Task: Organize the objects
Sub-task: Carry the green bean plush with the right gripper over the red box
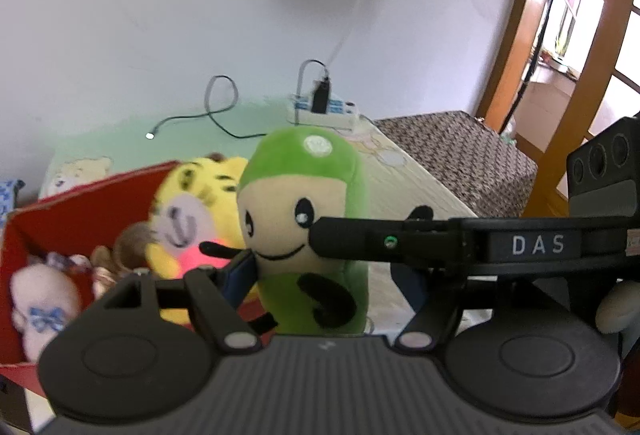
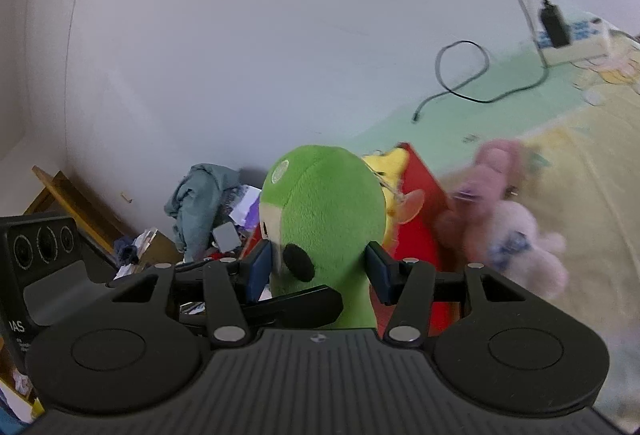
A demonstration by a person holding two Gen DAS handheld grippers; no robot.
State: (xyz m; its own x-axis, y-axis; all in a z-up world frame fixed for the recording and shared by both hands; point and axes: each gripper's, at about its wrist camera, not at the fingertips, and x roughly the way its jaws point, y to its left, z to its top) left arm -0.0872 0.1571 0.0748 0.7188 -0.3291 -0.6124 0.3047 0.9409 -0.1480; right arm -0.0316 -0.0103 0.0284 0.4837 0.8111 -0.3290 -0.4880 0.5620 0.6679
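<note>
A green plush toy (image 1: 308, 231) with a cream smiling face sits upright between the fingers of both grippers. My left gripper (image 1: 320, 267) is shut on it; the right gripper's finger (image 1: 380, 239) crosses its face. In the right wrist view my right gripper (image 2: 318, 271) is shut on the green plush toy (image 2: 328, 219), seen from its side. Behind it stands a red box (image 1: 60, 219) holding a yellow tiger plush (image 1: 196, 203) and a white plush (image 1: 40, 307). A pink plush (image 2: 508, 219) lies beside the red box (image 2: 420, 219).
The bed sheet (image 2: 580, 163) is green and yellow. A power strip (image 1: 324, 111) with a black adapter and a loose cable (image 1: 216, 115) lie near the wall. A patterned cloth (image 1: 460, 159) covers a stand at right. Clothes (image 2: 200, 203) are piled at left.
</note>
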